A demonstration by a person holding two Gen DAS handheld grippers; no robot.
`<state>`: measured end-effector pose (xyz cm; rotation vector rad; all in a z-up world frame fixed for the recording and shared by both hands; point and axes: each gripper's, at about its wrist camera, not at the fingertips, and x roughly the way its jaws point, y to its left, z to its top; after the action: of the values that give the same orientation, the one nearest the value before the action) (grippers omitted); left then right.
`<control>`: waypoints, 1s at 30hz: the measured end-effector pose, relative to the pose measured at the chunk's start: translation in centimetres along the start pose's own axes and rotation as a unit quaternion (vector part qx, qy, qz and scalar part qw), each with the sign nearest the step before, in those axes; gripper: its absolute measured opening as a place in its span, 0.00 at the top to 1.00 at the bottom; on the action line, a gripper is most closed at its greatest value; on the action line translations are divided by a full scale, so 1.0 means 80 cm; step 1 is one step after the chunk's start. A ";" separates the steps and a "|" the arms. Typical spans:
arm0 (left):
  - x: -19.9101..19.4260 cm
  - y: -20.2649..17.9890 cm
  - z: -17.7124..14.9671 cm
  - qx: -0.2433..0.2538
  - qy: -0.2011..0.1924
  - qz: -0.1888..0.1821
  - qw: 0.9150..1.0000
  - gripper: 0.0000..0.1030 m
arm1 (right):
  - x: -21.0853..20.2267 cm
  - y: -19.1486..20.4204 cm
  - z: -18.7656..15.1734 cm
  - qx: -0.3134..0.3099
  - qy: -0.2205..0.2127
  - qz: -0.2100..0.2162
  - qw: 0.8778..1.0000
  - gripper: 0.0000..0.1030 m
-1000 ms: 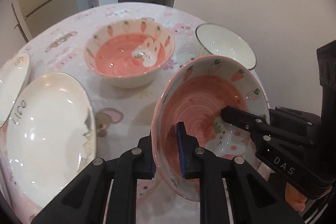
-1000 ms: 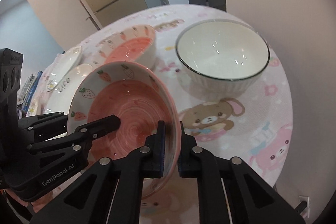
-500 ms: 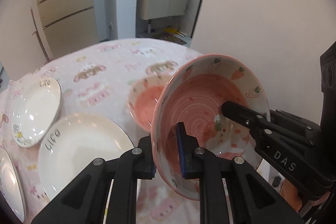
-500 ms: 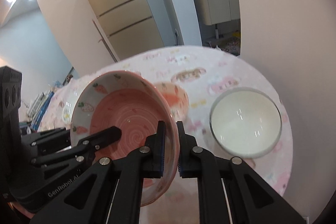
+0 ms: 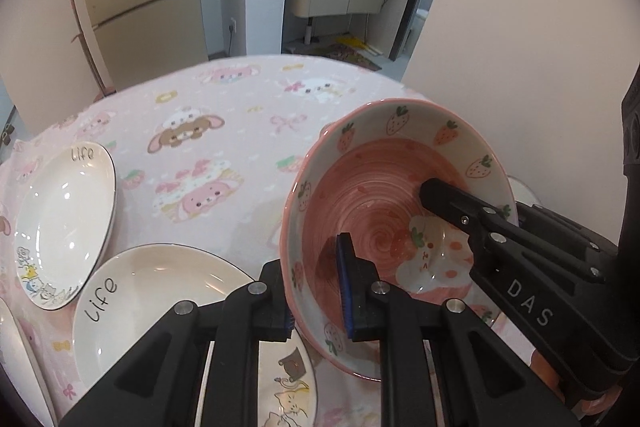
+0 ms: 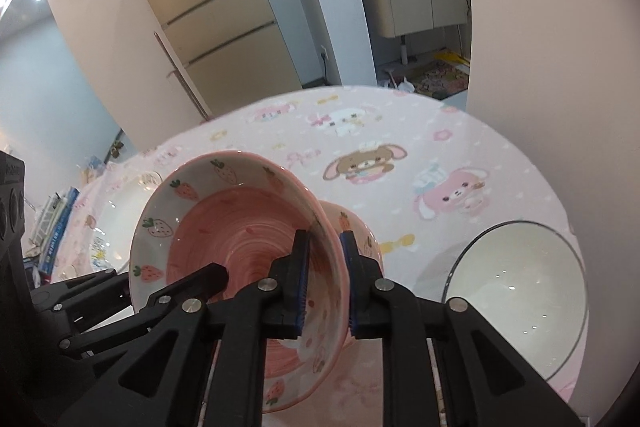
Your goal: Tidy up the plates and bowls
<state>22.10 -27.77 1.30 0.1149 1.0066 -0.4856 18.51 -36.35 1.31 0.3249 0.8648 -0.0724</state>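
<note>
Strawberry bowl (image 5: 400,211) over carrot bowl (image 6: 352,227): keep left hand-held gripper (image 5: 318,291) clamped on rim while right hand-held gripper (image 6: 324,279) opens off rim, lower level to nest.

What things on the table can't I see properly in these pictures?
Carrot bowl: right wrist view, mostly behind the strawberry bowl; its inside is hidden.
White bowl: left wrist view, only a sliver shows past the strawberry bowl.
Nearest plate: left wrist view, the left gripper covers its near part.
Plate at the far left: left wrist view, cut off by the picture's edge.
</note>
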 end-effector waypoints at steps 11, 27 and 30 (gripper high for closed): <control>0.024 -0.004 0.001 0.018 -0.002 0.024 1.000 0.78 | 0.016 0.005 -0.006 -0.012 -0.002 -0.023 1.000 0.85; 0.057 -0.008 0.002 0.019 0.004 0.050 0.999 0.78 | 0.018 0.000 -0.010 -0.042 -0.033 -0.080 0.995 0.89; 0.057 -0.008 0.001 0.021 0.001 0.052 0.998 0.78 | 0.017 0.002 -0.014 -0.050 -0.036 -0.087 0.994 0.89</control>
<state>23.89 -29.89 -2.35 0.2052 0.9863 -0.4115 18.60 -35.77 -0.35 0.1516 0.8197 -0.1998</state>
